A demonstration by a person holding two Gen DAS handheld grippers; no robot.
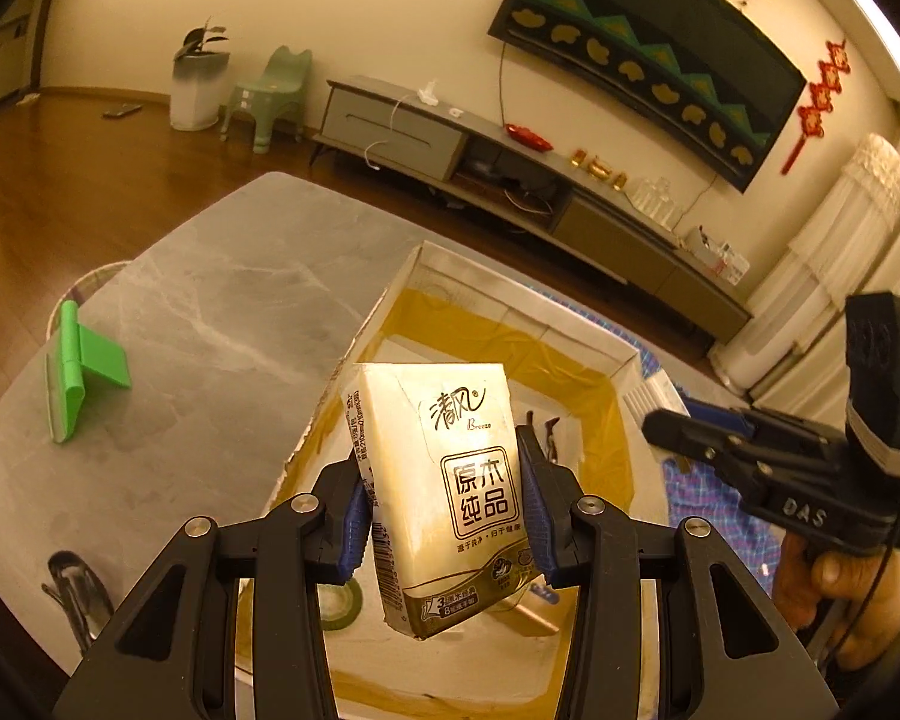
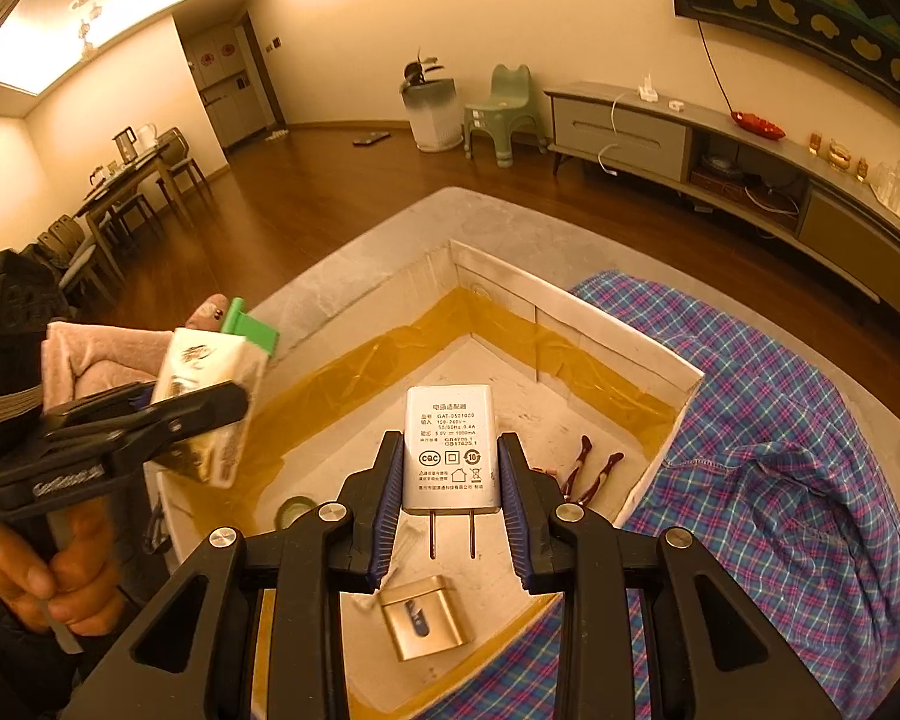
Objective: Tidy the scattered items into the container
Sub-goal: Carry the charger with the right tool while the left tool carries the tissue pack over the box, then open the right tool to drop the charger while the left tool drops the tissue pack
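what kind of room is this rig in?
Most likely a home living room: a low TV cabinet under a wall-mounted TV, a dining table with chairs at the far end, wood floor and curtains.

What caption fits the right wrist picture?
Right gripper holds a white power adapter over the taped cardboard box.

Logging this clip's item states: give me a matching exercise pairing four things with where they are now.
Things:
1. tissue pack
2. charger
3. gold tin
4. green stand

Places:
A. lying on the box floor
B. on the table, outside the box
C. held in the left gripper
D. held in the right gripper

Pairs: 1-C, 2-D, 3-A, 4-B
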